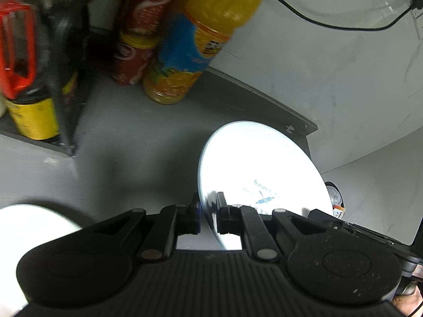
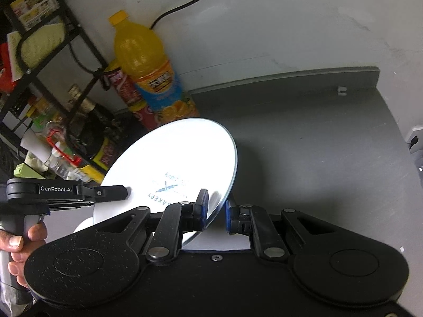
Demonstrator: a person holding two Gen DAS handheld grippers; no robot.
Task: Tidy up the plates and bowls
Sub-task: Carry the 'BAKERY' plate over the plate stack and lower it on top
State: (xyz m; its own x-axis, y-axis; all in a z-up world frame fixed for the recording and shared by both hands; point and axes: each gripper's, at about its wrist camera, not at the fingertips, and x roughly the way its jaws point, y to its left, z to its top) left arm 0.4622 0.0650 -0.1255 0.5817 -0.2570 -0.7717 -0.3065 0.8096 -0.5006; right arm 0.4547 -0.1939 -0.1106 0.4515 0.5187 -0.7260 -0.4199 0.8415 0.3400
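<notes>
A white plate (image 1: 253,163) with blue print is held tilted above the grey counter. My left gripper (image 1: 207,206) is shut on the plate's near rim. In the right wrist view the same plate (image 2: 171,163) sits between my right gripper's fingers; my right gripper (image 2: 216,208) stands partly open around the rim, its right pad (image 2: 229,212) apart from the plate. My left gripper (image 2: 111,191) grips the plate's left edge there. Another white dish (image 1: 29,224) lies at the lower left, partly hidden.
An orange juice bottle (image 2: 145,66) and a red can (image 2: 127,89) stand at the back by the wall. A black wire rack (image 2: 53,60) with bottles and boxes is at the left. A black cable (image 1: 330,18) runs along the wall. The grey counter (image 2: 317,145) ends at the right.
</notes>
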